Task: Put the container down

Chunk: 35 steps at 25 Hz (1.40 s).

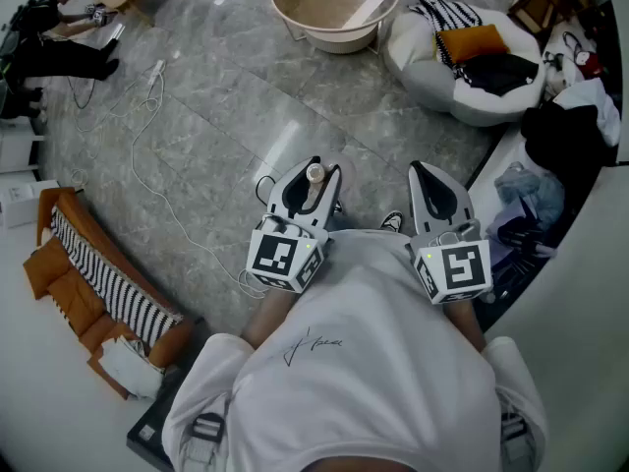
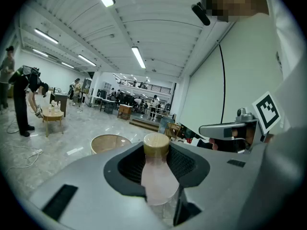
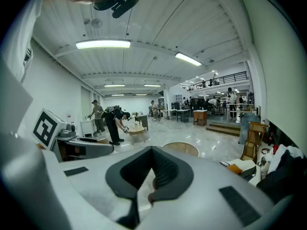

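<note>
White T-shirt [image 1: 383, 362] with black scrawl [image 1: 313, 344]; grey left gripper [image 1: 314, 168] and right gripper [image 1: 423, 173] bear black-and-white marker cubes [image 1: 280, 259]

Open marble floor [image 1: 226, 87] ahead, white cable [image 1: 147, 101] left, beanbag [image 1: 423, 67] right

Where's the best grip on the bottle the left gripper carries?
On the body, below the shoulder, from the side with jaws level, as the left gripper has it. The bottle stands roughly upright and round; the body is widest there, while the neck tapers to the cap and would likely slip.
</note>
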Each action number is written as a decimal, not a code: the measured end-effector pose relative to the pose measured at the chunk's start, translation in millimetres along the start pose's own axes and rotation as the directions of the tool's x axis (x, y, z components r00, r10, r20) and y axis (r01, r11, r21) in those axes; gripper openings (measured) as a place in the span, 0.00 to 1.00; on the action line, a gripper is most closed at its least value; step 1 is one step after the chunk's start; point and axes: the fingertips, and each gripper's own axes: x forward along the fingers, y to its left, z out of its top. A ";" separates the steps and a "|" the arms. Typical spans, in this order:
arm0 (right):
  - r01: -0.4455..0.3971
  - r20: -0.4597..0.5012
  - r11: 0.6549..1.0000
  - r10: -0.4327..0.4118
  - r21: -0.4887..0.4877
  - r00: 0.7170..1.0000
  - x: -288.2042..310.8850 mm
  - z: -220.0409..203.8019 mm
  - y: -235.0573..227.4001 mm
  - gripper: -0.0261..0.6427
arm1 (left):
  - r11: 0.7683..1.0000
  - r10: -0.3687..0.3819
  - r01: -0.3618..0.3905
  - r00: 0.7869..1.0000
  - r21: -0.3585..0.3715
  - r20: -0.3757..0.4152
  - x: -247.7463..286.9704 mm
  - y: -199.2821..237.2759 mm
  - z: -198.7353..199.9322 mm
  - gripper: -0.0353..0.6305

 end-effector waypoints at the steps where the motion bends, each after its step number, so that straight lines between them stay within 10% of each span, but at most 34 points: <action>1: 0.000 -0.002 1.000 0.000 -0.001 1.000 3.6 1.4 3.4 0.06 | 1.000 0.002 -0.002 1.000 -0.001 -0.002 -1.6 5.2 1.3 0.27; 35: 0.032 0.026 0.999 -0.033 0.034 0.999 108.6 41.2 38.2 0.06 | 0.998 -0.015 0.017 0.999 -0.055 0.030 -10.8 130.0 36.0 0.27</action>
